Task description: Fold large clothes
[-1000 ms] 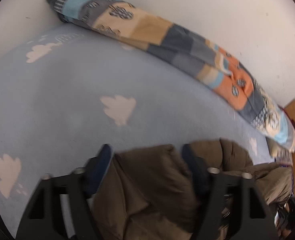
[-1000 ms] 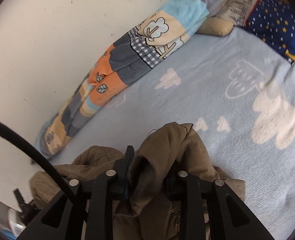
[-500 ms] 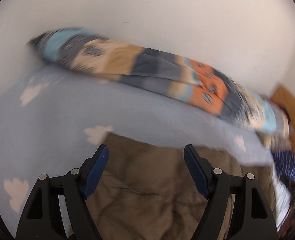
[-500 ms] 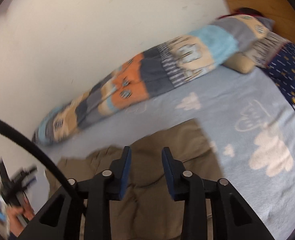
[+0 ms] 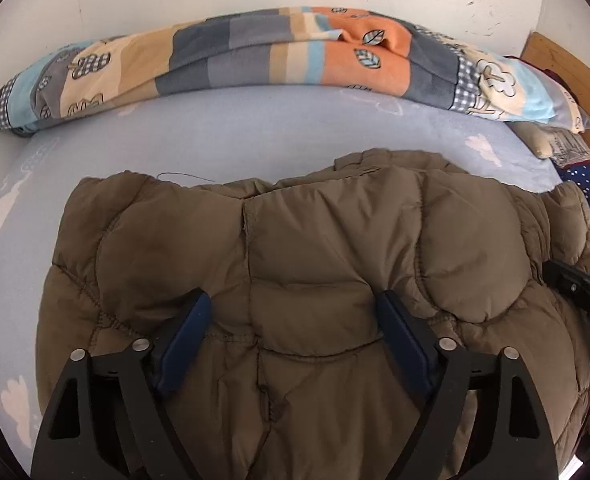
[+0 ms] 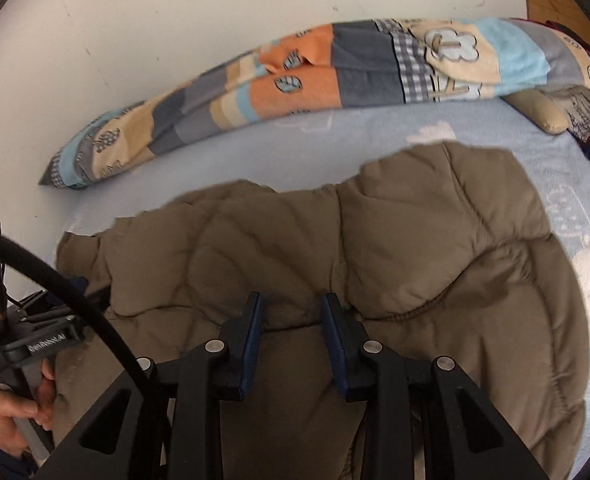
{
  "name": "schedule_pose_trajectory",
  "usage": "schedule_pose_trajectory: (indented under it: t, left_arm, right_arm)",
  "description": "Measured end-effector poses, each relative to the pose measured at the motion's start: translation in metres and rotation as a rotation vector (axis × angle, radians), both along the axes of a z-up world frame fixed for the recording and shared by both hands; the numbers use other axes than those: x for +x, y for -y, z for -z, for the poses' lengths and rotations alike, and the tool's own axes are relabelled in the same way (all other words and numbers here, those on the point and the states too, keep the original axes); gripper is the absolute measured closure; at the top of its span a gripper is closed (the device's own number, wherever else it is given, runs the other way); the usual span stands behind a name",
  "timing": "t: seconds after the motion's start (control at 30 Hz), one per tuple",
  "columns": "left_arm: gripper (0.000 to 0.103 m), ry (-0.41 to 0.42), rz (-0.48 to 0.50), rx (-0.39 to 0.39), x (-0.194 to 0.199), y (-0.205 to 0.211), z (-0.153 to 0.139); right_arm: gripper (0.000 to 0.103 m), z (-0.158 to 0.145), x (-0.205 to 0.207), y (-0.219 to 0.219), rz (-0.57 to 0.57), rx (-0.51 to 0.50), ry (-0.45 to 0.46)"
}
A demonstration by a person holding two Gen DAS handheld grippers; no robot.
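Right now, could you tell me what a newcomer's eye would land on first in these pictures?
The puffy brown quilted jacket spread across the light blue cloud-print sheet dominates both views. Behind it, a long patchwork blanket roll lies along the white wall. In the foreground, the left gripper is opening over the jacket, no fabric pinched.

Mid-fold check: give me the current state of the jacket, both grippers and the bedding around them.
Brown puffer jacket: spread flat on the bed, quilted side up.
Left gripper: jaws opening, wide over the jacket.
Right gripper: narrow gap, fabric between jaws; grip unclear.
Patchwork blanket: rolled along the wall.
Blue cloud sheet: smooth.
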State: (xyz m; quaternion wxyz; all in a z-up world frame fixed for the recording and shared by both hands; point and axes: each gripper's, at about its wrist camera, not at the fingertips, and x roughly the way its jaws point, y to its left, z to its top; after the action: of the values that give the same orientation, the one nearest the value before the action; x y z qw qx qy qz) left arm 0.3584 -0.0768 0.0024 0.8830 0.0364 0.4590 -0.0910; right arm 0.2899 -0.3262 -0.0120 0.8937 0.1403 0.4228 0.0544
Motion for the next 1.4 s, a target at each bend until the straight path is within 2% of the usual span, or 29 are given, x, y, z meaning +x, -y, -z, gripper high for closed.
schedule_pose_trajectory:
  t: [0.17,0.3,0.47,0.6,0.77,0.87,0.97,1.03,1.17,1.4]
  left_arm:
    - [0.015,-0.012,-0.007,0.009,0.004,0.001,0.006]
    - [0.016,-0.011,-0.031,-0.011,-0.001,-0.004,-0.001]
    - [0.016,-0.015,-0.040,-0.070,-0.016,-0.016,-0.024]
    - [0.016,-0.002,-0.037,-0.059,-0.034,-0.030,-0.041]
    - [0.016,-0.018,-0.046,-0.031,-0.063,-0.059,-0.041]
    - [0.016,-0.063,-0.075,-0.054,-0.072,-0.083,-0.027]
    - [0.016,-0.096,-0.087,-0.025,-0.072,-0.094,-0.012]
    - [0.016,-0.102,-0.091,0.009,-0.070,-0.095,-0.002]
    - [0.016,-0.128,-0.107,0.003,-0.063,-0.094,0.010]
    - [0.012,-0.146,-0.128,0.006,-0.052,-0.095,0.018]
  right_arm:
    - [0.071,0.017,0.009,0.005,0.008,0.001,-0.037]
    - [0.071,0.016,0.007,0.004,0.012,-0.012,-0.042]
    - [0.070,-0.016,-0.007,-0.001,0.003,-0.039,0.012]
    - [0.069,-0.046,-0.027,-0.003,-0.008,-0.043,0.063]
    - [0.069,-0.056,-0.047,-0.006,-0.026,-0.024,0.049]
    - [0.069,-0.054,-0.061,-0.005,-0.029,-0.042,0.023]
    - [0.069,-0.047,-0.072,-0.001,-0.032,-0.037,-0.006]
    - [0.069,-0.041,-0.074,-0.001,-0.038,-0.044,-0.030]
    - [0.069,-0.020,-0.074,-0.003,-0.045,-0.088,-0.082]
    - [0.068,0.005,-0.062,0.002,-0.062,-0.073,-0.142]
